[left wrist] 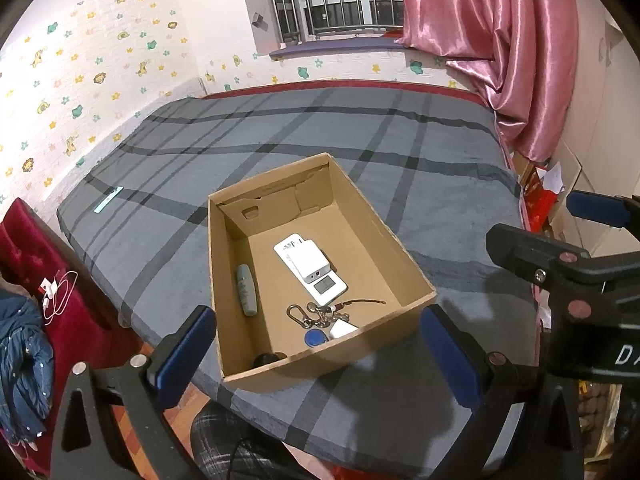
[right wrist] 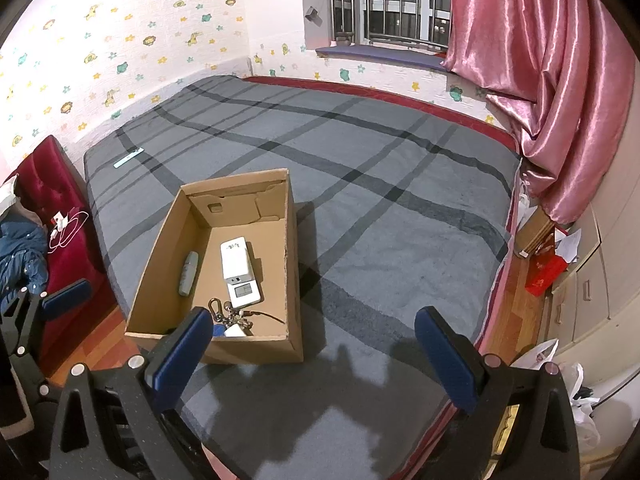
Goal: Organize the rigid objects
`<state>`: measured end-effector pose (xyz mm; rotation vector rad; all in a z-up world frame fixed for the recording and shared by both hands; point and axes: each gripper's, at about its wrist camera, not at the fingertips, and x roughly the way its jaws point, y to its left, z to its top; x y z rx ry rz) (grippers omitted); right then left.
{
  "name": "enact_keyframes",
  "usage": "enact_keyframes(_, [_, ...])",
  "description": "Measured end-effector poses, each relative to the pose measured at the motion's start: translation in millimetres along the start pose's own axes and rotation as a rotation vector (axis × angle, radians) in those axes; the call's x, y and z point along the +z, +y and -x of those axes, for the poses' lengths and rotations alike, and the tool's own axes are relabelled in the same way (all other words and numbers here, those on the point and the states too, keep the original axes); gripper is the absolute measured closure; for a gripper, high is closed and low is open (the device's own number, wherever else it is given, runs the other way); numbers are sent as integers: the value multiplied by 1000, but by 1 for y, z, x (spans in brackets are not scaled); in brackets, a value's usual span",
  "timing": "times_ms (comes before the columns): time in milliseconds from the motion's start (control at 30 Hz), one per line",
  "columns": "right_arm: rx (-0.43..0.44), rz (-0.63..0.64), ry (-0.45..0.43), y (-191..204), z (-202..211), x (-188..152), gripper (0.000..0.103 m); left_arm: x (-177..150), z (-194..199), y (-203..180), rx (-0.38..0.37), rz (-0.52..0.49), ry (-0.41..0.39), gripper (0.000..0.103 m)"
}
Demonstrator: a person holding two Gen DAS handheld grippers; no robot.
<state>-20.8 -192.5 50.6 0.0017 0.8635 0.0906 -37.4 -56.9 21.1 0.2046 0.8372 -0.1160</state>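
Both your tongs stand wide open and hold nothing: your left gripper (left wrist: 320,354) hovers just short of the near wall of the cardboard box (left wrist: 384,236), your right gripper (right wrist: 314,354) over bare grey plaid blanket (right wrist: 400,216) to the box's right. Inside the box lie a white remote (left wrist: 326,286) with a small white box (left wrist: 310,262) on top of it, a pale tube (left wrist: 247,290) by the left wall, a key bunch (left wrist: 316,314) and a dark round thing (left wrist: 266,359) in the near corner.
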Motion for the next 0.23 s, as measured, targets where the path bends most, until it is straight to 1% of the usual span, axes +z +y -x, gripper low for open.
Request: enact_keyframes(233, [4, -6, -1, -6, -8, 3, 0, 2, -6, 1, 0, 0, 9, 0])
